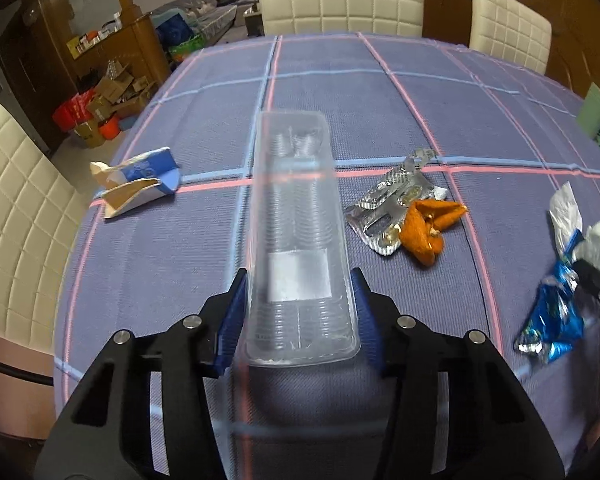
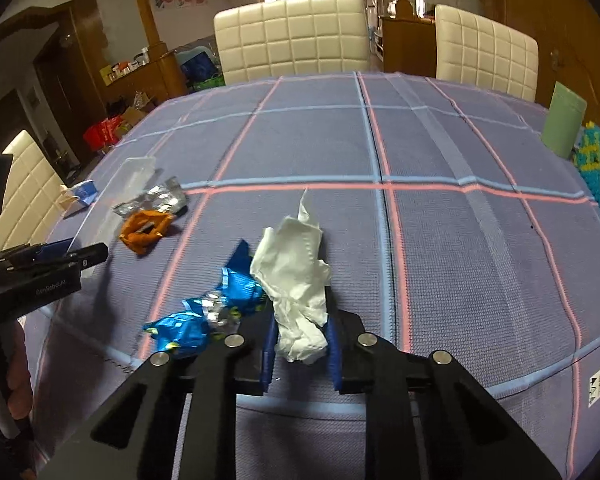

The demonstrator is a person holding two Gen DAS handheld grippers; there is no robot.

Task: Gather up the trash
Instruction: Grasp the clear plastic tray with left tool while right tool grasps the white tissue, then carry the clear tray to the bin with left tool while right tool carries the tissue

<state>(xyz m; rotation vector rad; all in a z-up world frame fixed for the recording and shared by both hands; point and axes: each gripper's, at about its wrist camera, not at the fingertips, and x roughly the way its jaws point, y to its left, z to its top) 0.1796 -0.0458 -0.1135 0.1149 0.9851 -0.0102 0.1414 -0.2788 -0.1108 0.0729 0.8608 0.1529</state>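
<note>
Left wrist view: the left gripper [image 1: 300,312] has its blue pads pinching the near end of a long clear plastic tray [image 1: 296,216], dead centre of the frame on the purple checked tablecloth [image 1: 380,104]. Crumpled blue-and-white carton [image 1: 138,180] sits mid-left, pill blister packs [image 1: 392,208] and orange peel [image 1: 430,232] mid-right. Right wrist view: the right gripper [image 2: 302,346] is squeezed onto a crumpled white tissue [image 2: 296,276] at lower centre, a shiny blue wrapper [image 2: 208,312] just left of it.

Your left gripper [image 1: 300,312] angles steeply down, pads [image 1: 232,320] pressed against something held between them; your right gripper [image 2: 302,344] tilts down likewise, jaws narrow, pinching what sits between them.
</note>
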